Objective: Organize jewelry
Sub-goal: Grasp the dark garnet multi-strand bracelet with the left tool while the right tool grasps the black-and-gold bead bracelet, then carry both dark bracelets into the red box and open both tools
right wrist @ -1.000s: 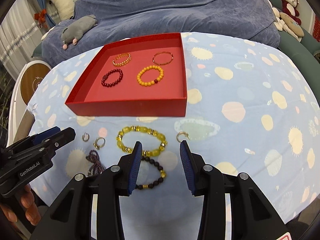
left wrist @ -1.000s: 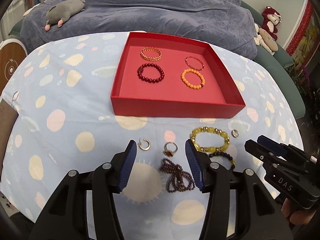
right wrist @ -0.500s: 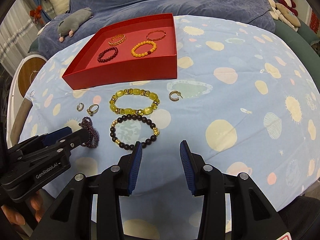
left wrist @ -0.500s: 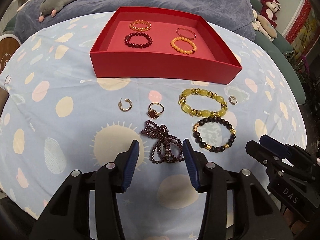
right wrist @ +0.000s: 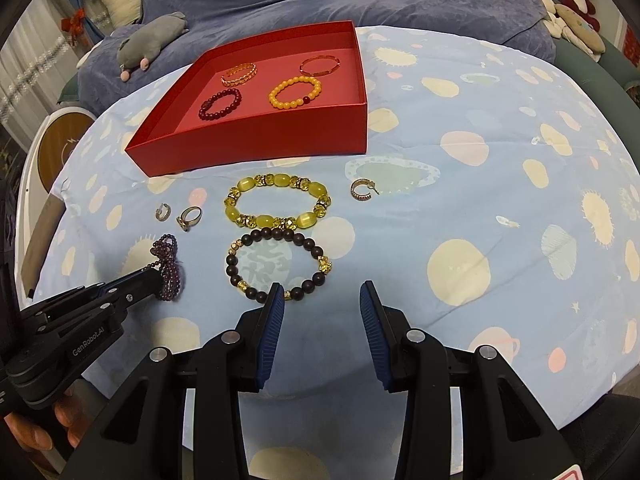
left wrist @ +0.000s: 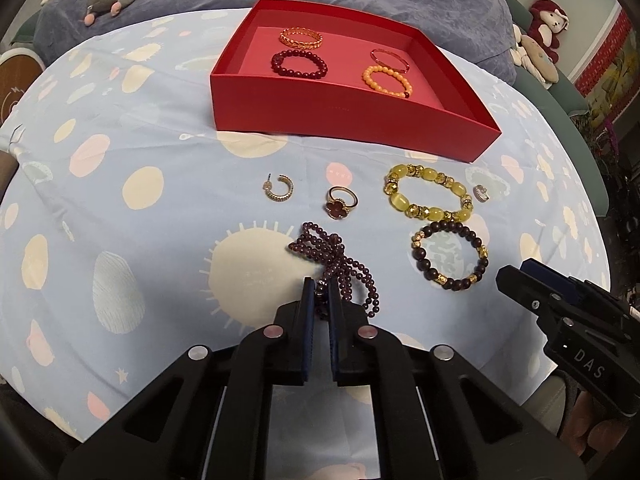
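My left gripper [left wrist: 320, 294] is shut on the near end of a purple bead strand [left wrist: 332, 258] that lies bunched on the cloth; it also shows in the right wrist view [right wrist: 170, 264]. My right gripper [right wrist: 320, 300] is open and empty, just in front of a dark bead bracelet [right wrist: 280, 266]. A yellow bead bracelet [right wrist: 278, 200], a ring [left wrist: 340, 202] and two hoop earrings [left wrist: 280, 189] [right wrist: 362, 190] lie in front of the red tray [left wrist: 344, 124], which holds several bracelets.
The table wears a light blue patterned cloth [right wrist: 500, 160]. A blue blanket with a grey plush toy [right wrist: 150, 42] lies behind it. More plush toys [left wrist: 540, 40] sit at the far right. A round wooden object [right wrist: 60, 148] stands at the left.
My left gripper has closed its jaws on the purple bead strand after moving down to it. My right gripper stayed open and came a little nearer the dark bracelet.
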### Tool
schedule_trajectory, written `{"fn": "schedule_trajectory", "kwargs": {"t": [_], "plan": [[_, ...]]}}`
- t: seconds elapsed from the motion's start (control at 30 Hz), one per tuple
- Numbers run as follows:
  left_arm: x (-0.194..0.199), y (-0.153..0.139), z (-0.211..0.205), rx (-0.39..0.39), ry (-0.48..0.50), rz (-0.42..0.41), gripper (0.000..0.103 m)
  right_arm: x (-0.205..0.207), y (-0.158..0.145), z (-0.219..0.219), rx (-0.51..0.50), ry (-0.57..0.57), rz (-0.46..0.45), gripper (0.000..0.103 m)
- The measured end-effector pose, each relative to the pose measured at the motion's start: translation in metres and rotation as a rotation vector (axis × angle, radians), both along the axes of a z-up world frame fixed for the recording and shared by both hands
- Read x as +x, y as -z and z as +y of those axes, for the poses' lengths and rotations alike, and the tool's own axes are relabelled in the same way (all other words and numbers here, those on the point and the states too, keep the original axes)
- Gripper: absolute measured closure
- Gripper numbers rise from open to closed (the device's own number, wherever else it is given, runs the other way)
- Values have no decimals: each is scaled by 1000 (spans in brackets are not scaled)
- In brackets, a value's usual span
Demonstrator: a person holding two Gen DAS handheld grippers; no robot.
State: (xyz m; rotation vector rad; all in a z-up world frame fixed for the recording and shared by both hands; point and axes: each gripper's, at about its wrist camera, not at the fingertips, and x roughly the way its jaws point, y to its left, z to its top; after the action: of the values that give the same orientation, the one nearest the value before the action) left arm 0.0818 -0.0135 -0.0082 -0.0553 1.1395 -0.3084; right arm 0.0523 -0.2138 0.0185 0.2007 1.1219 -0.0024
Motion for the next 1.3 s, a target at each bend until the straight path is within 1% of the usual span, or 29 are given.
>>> {"fn": "schedule_trajectory", "kwargs": {"t": [0.37,0.57,0.63,0.73,0.8,0.83,0.87,0.9,1.1,1.3], "plan": [[2,1,0,8,0,5,97,18,12,5,-6,-18,15,64],[4,2,-1,8,3,7,97,25,21,6,-16,-23,31,69],[5,2,-1,5,2,8,97,26,21,7,-29,-32,24,70],[5,2,-1,4,2,10,97,26,21,8,-54,-46,23,78],[5,3,-1,3,1,12,97,26,22,6,-47,-46,25,87],[6,3,-1,1,1,14,97,26,22,4,-45,-43,26,88],[6,3,0,1,0,16,97,26,22,3,-46,-41,29,92],[6,2,-1,1,0,16,97,26,22,2,-42,-40,30,94],[5,-4,0,-15,-2,12,97,21,14,0,-23,-37,21,94],[2,-20,2,-34,-3,-6,98,13,-9,1,2,-44,-21,94]]}}
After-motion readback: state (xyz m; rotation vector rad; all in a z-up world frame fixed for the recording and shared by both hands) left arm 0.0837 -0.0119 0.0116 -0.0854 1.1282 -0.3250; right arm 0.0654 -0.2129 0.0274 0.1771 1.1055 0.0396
